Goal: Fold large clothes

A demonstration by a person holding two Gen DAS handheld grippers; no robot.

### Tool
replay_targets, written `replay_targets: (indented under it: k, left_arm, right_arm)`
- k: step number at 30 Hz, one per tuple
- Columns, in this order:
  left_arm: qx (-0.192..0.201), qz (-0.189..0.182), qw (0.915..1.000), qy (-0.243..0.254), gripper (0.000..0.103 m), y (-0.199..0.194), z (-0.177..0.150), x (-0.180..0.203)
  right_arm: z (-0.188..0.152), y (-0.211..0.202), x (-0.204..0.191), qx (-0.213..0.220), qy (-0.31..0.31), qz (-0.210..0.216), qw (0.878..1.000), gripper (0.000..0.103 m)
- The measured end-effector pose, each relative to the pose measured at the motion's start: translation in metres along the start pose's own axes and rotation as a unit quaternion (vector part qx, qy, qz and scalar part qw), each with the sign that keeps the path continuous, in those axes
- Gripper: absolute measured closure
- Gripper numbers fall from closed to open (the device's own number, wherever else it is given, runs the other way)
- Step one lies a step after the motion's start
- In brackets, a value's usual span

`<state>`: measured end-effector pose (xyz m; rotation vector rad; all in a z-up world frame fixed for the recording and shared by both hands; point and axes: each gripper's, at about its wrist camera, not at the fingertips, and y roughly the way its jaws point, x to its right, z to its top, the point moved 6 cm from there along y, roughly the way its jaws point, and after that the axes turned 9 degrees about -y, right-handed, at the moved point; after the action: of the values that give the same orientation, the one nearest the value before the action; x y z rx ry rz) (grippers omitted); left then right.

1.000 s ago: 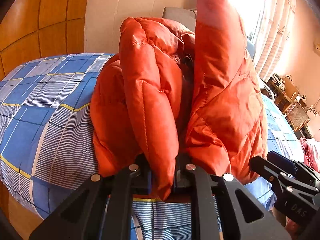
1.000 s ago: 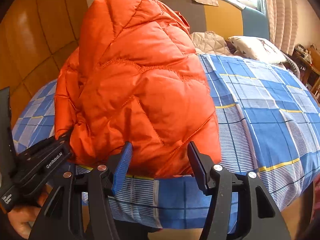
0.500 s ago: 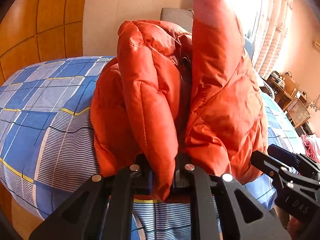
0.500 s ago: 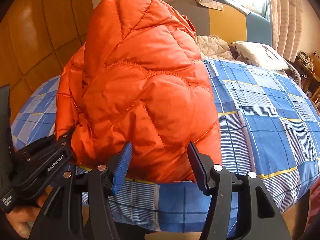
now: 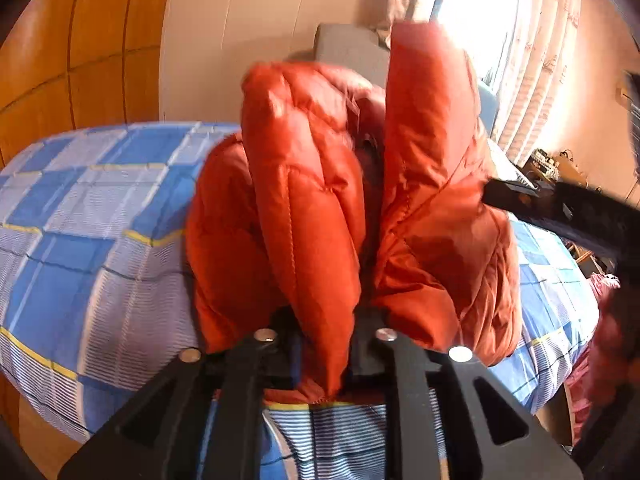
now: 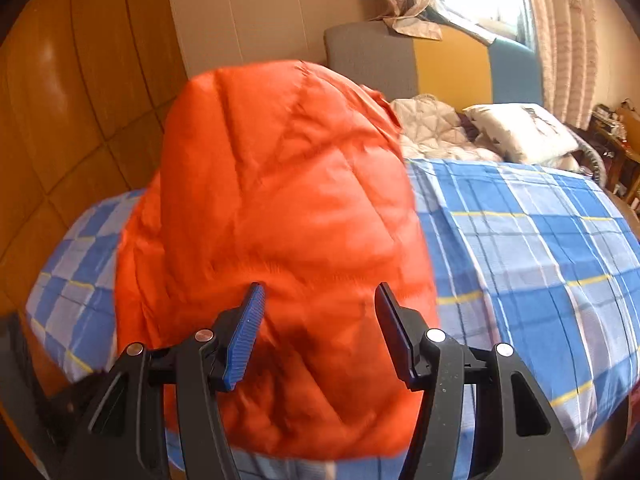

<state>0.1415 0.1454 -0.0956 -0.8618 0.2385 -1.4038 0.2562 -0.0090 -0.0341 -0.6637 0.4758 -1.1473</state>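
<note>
The orange jacket [image 5: 352, 208] lies bunched on the bed [image 5: 88, 216], right in front of both tongs. The left tongs [image 5: 324, 344] have a puffy fold of it between the pads; the jaws have just been opening, though the fold still fills the narrow gap and looks lightly pinched. The right tongs [image 6: 316, 332] stand about half open above the near edge of the jacket, gripping nothing. This looks like the release after a fold has been laid down. Next, the left tongs likely need to open fully and back away without dragging the fold, then both find a fresh edge.
</note>
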Motion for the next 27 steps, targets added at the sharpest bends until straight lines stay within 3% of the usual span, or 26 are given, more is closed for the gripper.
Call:
replay_targets:
  k: [6, 8, 9, 17, 27]
  left_arm:
    - [0.009, 0.005, 0.9999, 0.010, 0.057, -0.013, 0.012, -0.002]
    - [0.020, 0.019, 0.9995, 0.012, 0.040, -0.016, 0.021, -0.003]
    - [0.028, 0.018, 0.9993, 0.017, 0.038, -0.018, 0.026, -0.002]
    - [0.044, 0.011, 0.9987, -0.022, 0.036, -0.013, 0.064, -0.008]
    - [0.029, 0.010, 0.9989, -0.036, 0.036, 0.000, 0.070, -0.010]
  right_arm:
    - [0.025, 0.014, -0.004, -0.003, -0.012, 0.003, 1.000, 0.046]
    - [0.026, 0.017, -0.004, -0.005, -0.014, 0.002, 1.000, 0.046]
    - [0.027, 0.018, -0.003, -0.004, -0.012, 0.002, 1.000, 0.046]
    - [0.027, 0.019, -0.004, -0.004, -0.031, -0.008, 0.999, 0.046]
    - [0.029, 0.010, 0.003, 0.009, -0.014, -0.003, 1.000, 0.046]
